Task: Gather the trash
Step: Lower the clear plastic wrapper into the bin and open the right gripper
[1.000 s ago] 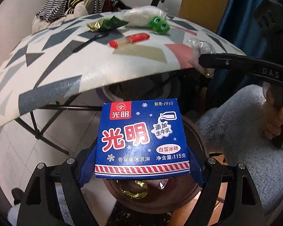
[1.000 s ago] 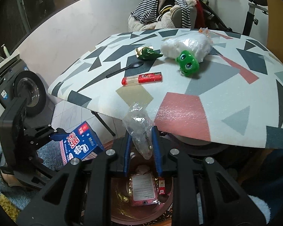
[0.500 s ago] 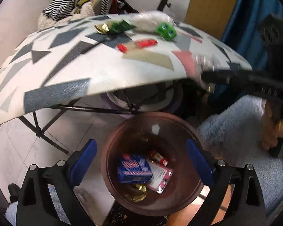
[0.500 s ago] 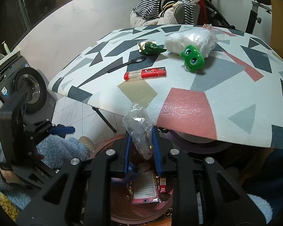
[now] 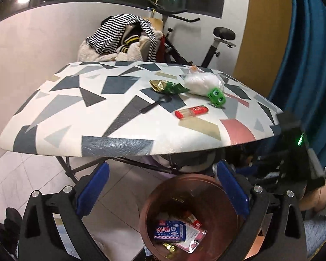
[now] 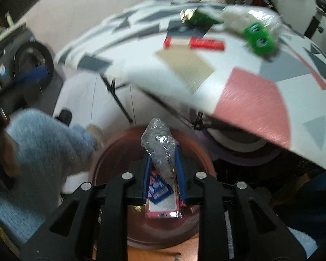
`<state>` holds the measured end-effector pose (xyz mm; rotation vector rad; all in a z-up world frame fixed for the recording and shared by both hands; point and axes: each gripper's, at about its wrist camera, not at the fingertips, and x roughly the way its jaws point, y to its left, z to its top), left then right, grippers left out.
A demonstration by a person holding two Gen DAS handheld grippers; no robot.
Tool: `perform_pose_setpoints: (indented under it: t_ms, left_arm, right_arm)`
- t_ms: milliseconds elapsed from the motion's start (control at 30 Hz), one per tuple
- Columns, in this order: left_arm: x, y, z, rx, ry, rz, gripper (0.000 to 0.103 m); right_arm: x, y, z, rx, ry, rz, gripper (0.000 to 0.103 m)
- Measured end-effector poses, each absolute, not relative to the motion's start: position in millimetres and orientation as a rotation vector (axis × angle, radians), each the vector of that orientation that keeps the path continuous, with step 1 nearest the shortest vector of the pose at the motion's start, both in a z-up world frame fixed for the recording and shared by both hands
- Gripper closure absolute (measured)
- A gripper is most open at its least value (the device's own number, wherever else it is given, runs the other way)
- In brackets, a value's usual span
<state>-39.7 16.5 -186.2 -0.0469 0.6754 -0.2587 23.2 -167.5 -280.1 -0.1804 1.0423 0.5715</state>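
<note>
The left gripper [image 5: 160, 187] hung with its jaws spread wide and nothing between them, above the floor and the near rim of the brown bin [image 5: 145, 208] that stood under the edge of the bench [image 5: 76, 117]. Inside the bin lay a blue carton [image 5: 170, 232], a pink packet [image 5: 193, 238] partly under it, and some gold foil scraps [image 5: 168, 246].

The right gripper [image 6: 163, 169] had its jaws closed on a crumpled clear plastic bag [image 6: 159, 145], which stuck up from between the blue pads directly over the bin's opening [image 6: 115, 150]. The right wrist view was blurred, but the blue carton [image 6: 157, 188] and pink packet [image 6: 163, 208] showed below the bag.

On the bench there was more litter: a green and gold wrapper [image 5: 168, 87], a black spoon [image 5: 155, 104] just in front of it, a red and clear tube [image 5: 191, 111], a white bag [image 5: 201, 82], and a green frog toy [image 5: 216, 95] touching that bag's near side. A pile of clothes with a striped top [image 5: 119, 37] sat behind the bench beside an exercise bike [image 5: 217, 41].
</note>
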Motion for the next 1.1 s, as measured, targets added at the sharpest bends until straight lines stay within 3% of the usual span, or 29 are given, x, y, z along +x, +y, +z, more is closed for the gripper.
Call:
perform_pose_setpoints:
  t_ms: [433,700,733,800,867,933,1100]
  left_arm:
    - [-40,31,-186,-0.074,0.674,-0.215,0.006]
    - [-38,28,-188,-0.066,0.683,-0.219,0.006]
    - [-38,28,-188,-0.066,0.683,-0.218,0.006]
    - [-38,29,-188,-0.069,0.683,-0.218,0.006]
    - [-38,30,-189,-0.076,0.682,-0.217,0.006]
    - [-38,31,-188,-0.083,0.679,-0.21,0.006]
    - [-36,36,-187,-0.099,0.679,-0.187,0.006]
  right_arm:
    - [8,-117,-357,-0.498,1.401,0.652,0.078]
    - [8,-118,-359,-0.518,1.412,0.62,0.073]
    - [7,-116,-360,-0.516,1.41,0.613,0.069]
    - [5,-119,-359,-0.513,1.398,0.596,0.036]
    - [5,-120,-346,-0.499,1.335,0.583,0.027]
    - [5,-128,-336,-0.469,1.268,0.587,0.012]
    - [7,-150,-298,-0.348,1.102,0.542,0.006]
